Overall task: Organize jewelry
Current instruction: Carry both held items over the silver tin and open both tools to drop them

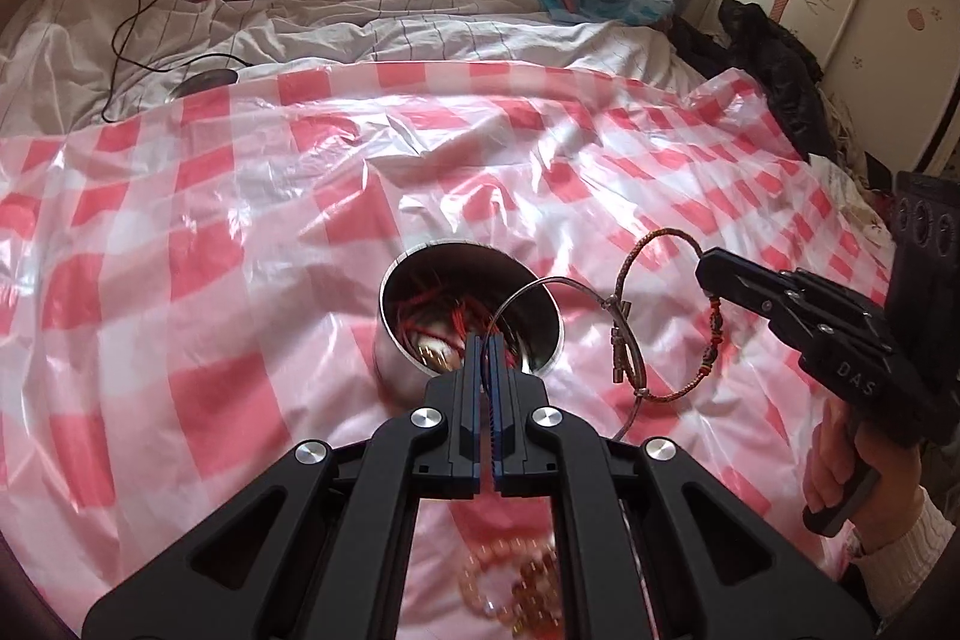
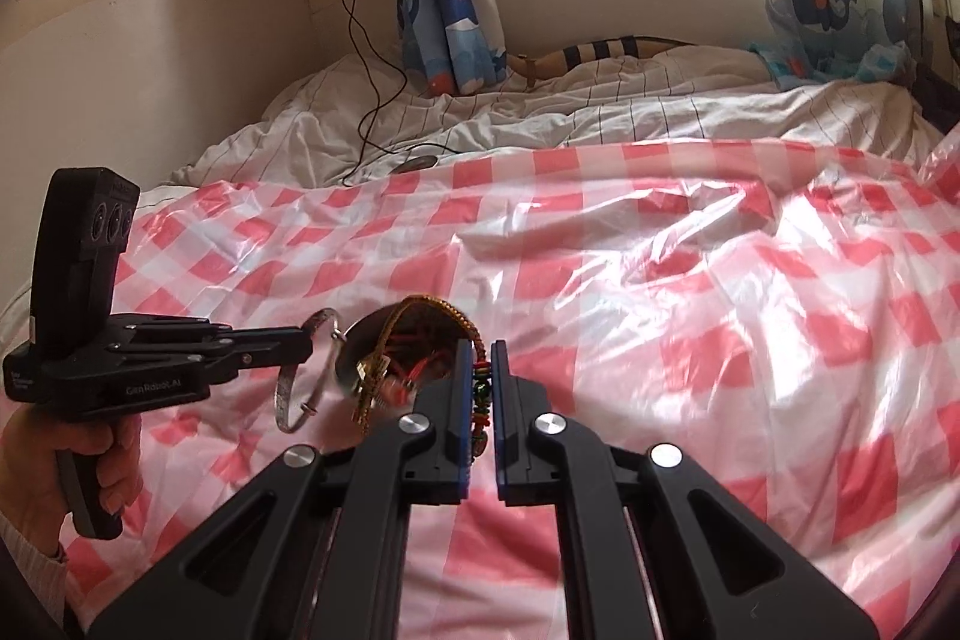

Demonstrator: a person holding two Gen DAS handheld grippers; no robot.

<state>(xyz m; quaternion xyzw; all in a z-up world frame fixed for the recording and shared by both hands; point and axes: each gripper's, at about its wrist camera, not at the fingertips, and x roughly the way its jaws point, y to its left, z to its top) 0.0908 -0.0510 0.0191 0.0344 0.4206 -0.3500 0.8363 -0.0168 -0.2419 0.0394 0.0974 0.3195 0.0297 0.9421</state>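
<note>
A steel cup (image 1: 420, 370) with red cord jewelry inside stands on the pink checked plastic sheet (image 1: 240, 220); it also shows in the right wrist view (image 2: 354, 358). My left gripper (image 1: 487, 340) is shut on a silver wire bangle (image 1: 540, 287), held just over the cup's rim. My right gripper (image 2: 480, 349) is shut on a braided cord bracelet (image 2: 432, 307) with coloured beads, held beside the cup. In the left wrist view the cord bracelet (image 1: 654, 244) and bangle are hooked through each other near a metal clasp (image 1: 618, 334).
Blurred beaded bracelets (image 1: 510, 580) lie on the sheet under my left gripper. A rumpled white duvet (image 2: 540, 112), a black charger cable (image 2: 372, 100) and whale-print curtains (image 2: 444, 10) lie beyond. Dark clothing (image 1: 774, 58) is heaped at the right.
</note>
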